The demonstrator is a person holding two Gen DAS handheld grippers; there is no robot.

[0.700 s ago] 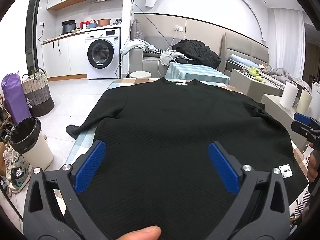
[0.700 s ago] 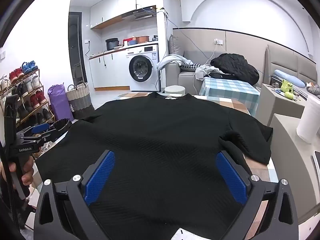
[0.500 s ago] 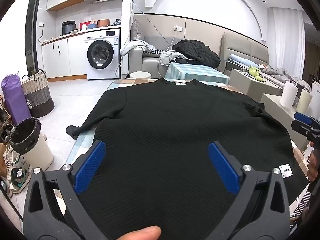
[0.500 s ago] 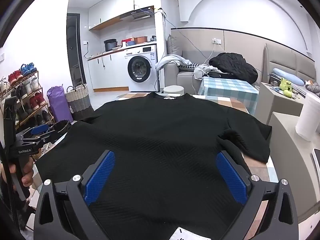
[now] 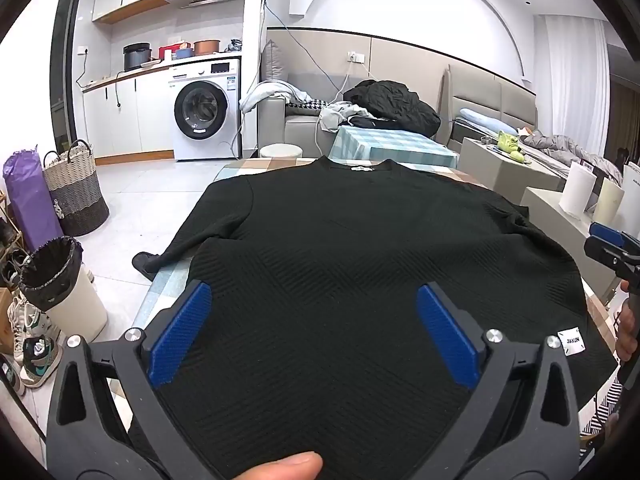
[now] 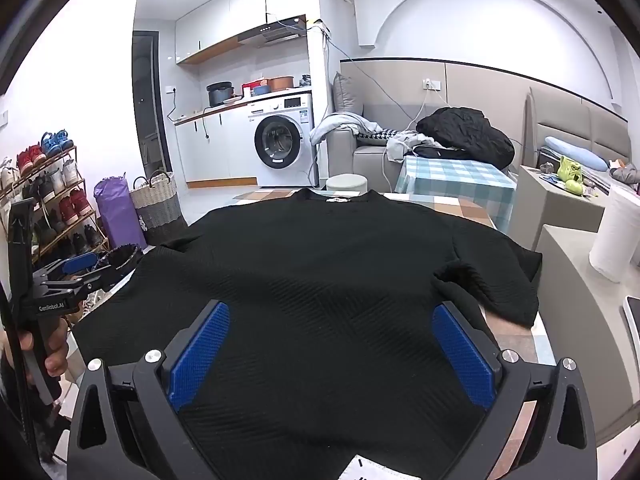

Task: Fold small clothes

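Note:
A black knit sweater (image 5: 340, 248) lies spread flat on the table, collar at the far end; it also shows in the right wrist view (image 6: 320, 272). Its left sleeve (image 5: 188, 236) hangs off the table's left side. Its right sleeve (image 6: 492, 280) lies folded on the table at the right. My left gripper (image 5: 314, 320) is open and empty over the sweater's near hem. My right gripper (image 6: 330, 340) is open and empty over the hem too. A white label (image 5: 572, 340) sits at the hem's right corner.
A bin with a black bag (image 5: 60, 284) and a woven basket (image 5: 76, 192) stand on the floor at the left. A checked table (image 5: 392, 146) and sofa with dark clothes (image 5: 396, 106) lie beyond. Paper rolls (image 5: 576, 194) stand on a side unit at right.
The right wrist view has risen and shifted slightly; the white tag at the bottom edge has come into view. The left gripper has barely moved. Both stay open.

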